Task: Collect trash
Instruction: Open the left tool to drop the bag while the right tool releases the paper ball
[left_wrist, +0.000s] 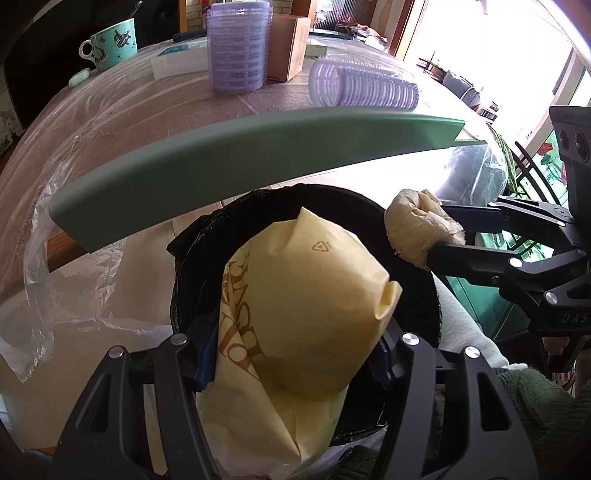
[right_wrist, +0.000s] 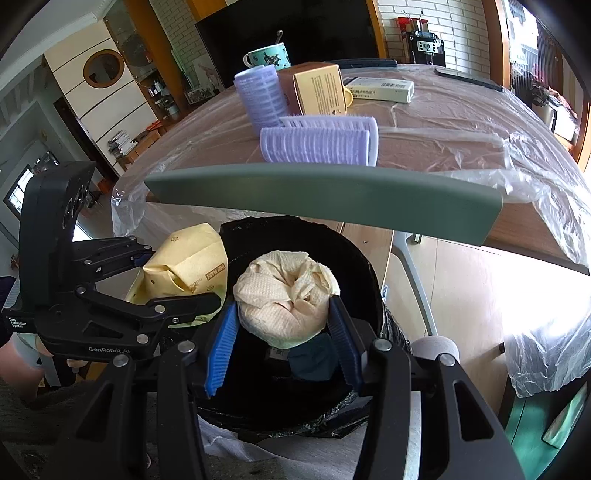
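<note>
**Both pieces of trash held over the bin mouth, ready to drop**

Left wrist view: the left gripper (left_wrist: 295, 354) is clenched on a crumpled yellow paper bag (left_wrist: 310, 317), its blue pads pressing the bag from either side. The bag's long axis runs forward along the fingers, its pointed end toward the far rim of the black-lined bin (left_wrist: 406, 229). The bin mouth lies directly below and ahead of the bag, so the only way left to go is down. At the right edge, the right gripper (left_wrist: 439, 236) comes in from the side, gripping a wadded paper towel (left_wrist: 417, 225) that sits at the bin's right-hand rim. Above both, the grey-green table edge strip (left_wrist: 240, 166) overhangs the bin, with a lilac hair roller (left_wrist: 365, 88) lying on the plastic-covered table (left_wrist: 129, 110) just behind it.

Right wrist view: the right gripper (right_wrist: 284, 332) clasps the wadded paper towel (right_wrist: 284, 295) between its blue pads, and here the wad hangs squarely over the bin (right_wrist: 362, 258) opening, dark interior visible below it. The left gripper (right_wrist: 207, 295) enters from the left with the yellow paper bag (right_wrist: 184, 262) over the bin's left rim.

In my judgement the towel is the better centred of the two; the bag, being larger and nearer the rim, may need a nudge inward before release.
</note>
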